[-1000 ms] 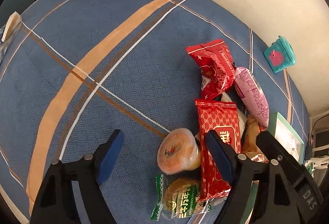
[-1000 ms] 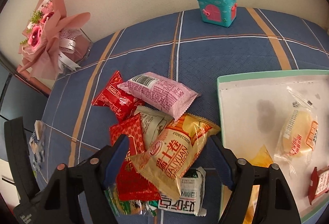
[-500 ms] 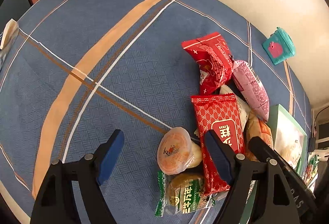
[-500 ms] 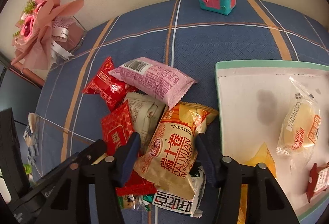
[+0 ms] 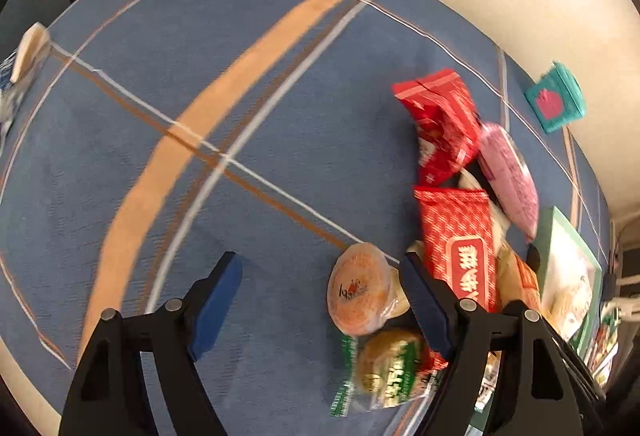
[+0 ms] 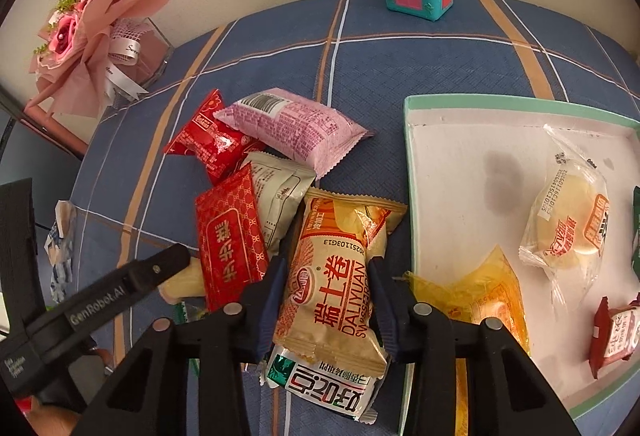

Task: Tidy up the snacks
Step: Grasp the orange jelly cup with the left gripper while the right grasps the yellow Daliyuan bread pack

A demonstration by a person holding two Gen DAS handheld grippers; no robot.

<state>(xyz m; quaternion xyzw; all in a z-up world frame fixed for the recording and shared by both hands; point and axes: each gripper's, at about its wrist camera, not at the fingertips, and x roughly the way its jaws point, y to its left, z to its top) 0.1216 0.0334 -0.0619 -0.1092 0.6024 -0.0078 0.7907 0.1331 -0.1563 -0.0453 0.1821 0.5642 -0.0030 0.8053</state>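
Since before, right gripper (image 6: 329, 306) has closed onto the gold packet (image 6: 336, 276), seen only in its own view, while left gripper (image 5: 322, 300) hovers spread over the cloth (image 5: 240, 76).

- A gold Swiss roll packet (image 6: 334, 276) lies lengthwise atop the snack pile near the tray's (image 6: 408, 172) left edge.
- Red packets (image 6: 230, 242), a pink packet (image 6: 294, 128) and a grey packet (image 6: 280, 192) overlap beside it on the tablecloth (image 6: 400, 64).
- A clear-wrapped cake (image 6: 566, 224) lies in the tray.
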